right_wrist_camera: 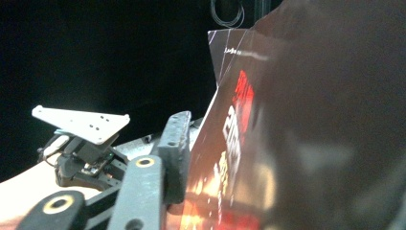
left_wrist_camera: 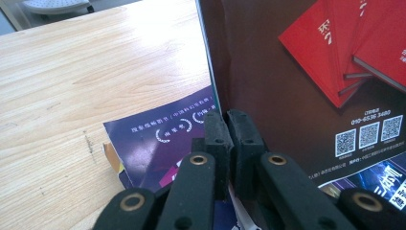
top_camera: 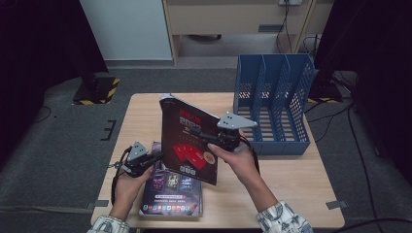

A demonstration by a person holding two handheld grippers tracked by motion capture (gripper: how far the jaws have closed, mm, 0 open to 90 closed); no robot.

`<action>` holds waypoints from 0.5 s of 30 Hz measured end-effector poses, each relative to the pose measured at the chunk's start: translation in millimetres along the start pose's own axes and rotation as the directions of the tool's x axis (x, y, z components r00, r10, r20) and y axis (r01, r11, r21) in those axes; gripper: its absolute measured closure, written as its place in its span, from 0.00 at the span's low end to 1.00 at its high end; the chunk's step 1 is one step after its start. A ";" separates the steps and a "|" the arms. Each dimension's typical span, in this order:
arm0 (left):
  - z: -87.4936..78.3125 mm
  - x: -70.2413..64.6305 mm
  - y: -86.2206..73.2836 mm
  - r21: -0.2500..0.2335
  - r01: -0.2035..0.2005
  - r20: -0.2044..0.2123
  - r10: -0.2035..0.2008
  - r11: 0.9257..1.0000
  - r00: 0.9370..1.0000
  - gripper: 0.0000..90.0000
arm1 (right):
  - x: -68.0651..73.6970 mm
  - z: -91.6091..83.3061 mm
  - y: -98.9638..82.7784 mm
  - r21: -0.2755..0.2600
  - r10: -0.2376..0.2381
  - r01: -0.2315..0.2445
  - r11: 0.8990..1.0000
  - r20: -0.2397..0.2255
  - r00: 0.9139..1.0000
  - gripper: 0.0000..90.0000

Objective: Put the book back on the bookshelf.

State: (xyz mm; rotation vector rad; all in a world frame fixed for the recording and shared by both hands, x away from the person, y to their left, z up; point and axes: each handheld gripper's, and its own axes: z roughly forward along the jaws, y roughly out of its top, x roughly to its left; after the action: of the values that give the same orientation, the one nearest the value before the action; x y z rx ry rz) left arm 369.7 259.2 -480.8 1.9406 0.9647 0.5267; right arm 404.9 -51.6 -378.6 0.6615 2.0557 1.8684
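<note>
Two grippers held a dark brown magazine with red books on its cover (top_camera: 187, 141) upright over the light wooden table (top_camera: 141, 116).

The magazine stood tilted on edge near the table's middle, its lower edge just above a purple-covered magazine (top_camera: 171, 194) lying flat at the near left. The left gripper (top_camera: 156, 158) had its jaws pressed together on the standing magazine's lower left edge, seen up close in the left gripper view (left_wrist_camera: 229, 125). The right gripper (top_camera: 206, 132) gripped the magazine's right side, one black jaw (right_wrist_camera: 176, 148) lying against the cover, the jaws narrowed on it; the other jaw was hidden behind the page. A blue plastic file rack with slotted dividers (top_camera: 274, 104) stood at the far right of the table, apart from the magazine.
</note>
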 end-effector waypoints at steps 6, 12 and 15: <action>-0.1 -0.5 0.1 0.002 0.001 -0.003 -0.001 1.000 1.000 0.97 | 0.0 1.9 -0.7 0.017 -0.020 0.019 1.000 0.029 0.999 0.87; 2.7 0.6 -1.7 0.001 0.012 -0.010 -0.012 1.000 1.000 0.93 | 1.6 1.7 -0.2 0.012 -0.013 0.012 1.000 0.036 0.999 0.96; 6.0 1.7 -3.6 -0.005 0.048 -0.037 -0.048 0.999 0.998 0.68 | 6.8 2.8 1.0 0.009 -0.028 0.027 1.000 0.034 0.999 0.97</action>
State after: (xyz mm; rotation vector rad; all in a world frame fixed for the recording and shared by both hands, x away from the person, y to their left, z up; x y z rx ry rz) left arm 373.3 258.4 -487.1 1.9056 1.0303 0.5379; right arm 400.6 -45.7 -377.3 0.6591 2.0420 1.8221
